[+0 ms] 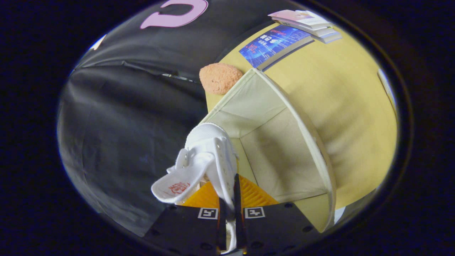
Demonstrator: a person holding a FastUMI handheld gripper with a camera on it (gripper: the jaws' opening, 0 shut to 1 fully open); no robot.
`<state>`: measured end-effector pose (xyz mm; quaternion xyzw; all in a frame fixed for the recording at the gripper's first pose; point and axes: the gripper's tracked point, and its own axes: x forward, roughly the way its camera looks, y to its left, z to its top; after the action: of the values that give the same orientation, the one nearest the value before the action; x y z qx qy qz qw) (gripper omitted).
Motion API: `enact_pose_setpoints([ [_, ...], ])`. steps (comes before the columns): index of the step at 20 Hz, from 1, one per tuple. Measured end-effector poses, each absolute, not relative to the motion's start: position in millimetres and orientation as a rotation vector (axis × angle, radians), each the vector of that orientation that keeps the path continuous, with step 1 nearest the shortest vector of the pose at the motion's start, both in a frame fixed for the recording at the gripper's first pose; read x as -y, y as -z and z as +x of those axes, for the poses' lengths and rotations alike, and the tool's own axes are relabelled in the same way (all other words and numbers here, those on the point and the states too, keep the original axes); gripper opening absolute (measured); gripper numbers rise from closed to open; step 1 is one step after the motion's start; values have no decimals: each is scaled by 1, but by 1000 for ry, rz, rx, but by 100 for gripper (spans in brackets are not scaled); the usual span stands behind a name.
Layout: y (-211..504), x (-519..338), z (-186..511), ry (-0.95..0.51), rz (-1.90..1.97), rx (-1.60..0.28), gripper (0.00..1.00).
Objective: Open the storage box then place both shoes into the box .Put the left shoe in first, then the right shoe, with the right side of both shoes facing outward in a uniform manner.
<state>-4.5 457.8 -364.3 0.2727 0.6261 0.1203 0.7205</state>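
White shoe [208, 156] hangs from the gripper [230, 209], whose two fingers are drawn close together and clamped on a thin fold of the shoe's upper, by its collar; a strip of white material runs down between the fingers; the tongue [177, 185] flops out to the side of the fingers, showing a red printed mark on its inner face; the toe end points away from the fingers, toward the storage box [277, 142]; a strap or eyelet flap stands up along the top of the shoe; the shoe is held in the air at the mouth of the box, its toe just at the near corner of the opening, and whether it touches the rim I cannot tell; the box is a pale cream fabric one, open, with its bare inner walls and floor in plain sight, and a lighter trim along its rim; it rests on a yellowish table [352, 106]; just beyond the far corner of the box sits a round, rough, orange-brown object [219, 78], touching or nearly touching the box edge; farther across the table lies a blue-covered book [275, 44], and past that a small stack of pale books [307, 23] near the table's far side; black cloth [131, 117] hangs behind and beside the table
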Motion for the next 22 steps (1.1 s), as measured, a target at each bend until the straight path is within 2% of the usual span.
enact_pose_setpoints([
  [6,372,-465,-5,-262,569,-1363,13],
  [12,312,-476,13,-426,657,-1268,99],
  [22,232,-384,50,-491,625,-1090,99],
])
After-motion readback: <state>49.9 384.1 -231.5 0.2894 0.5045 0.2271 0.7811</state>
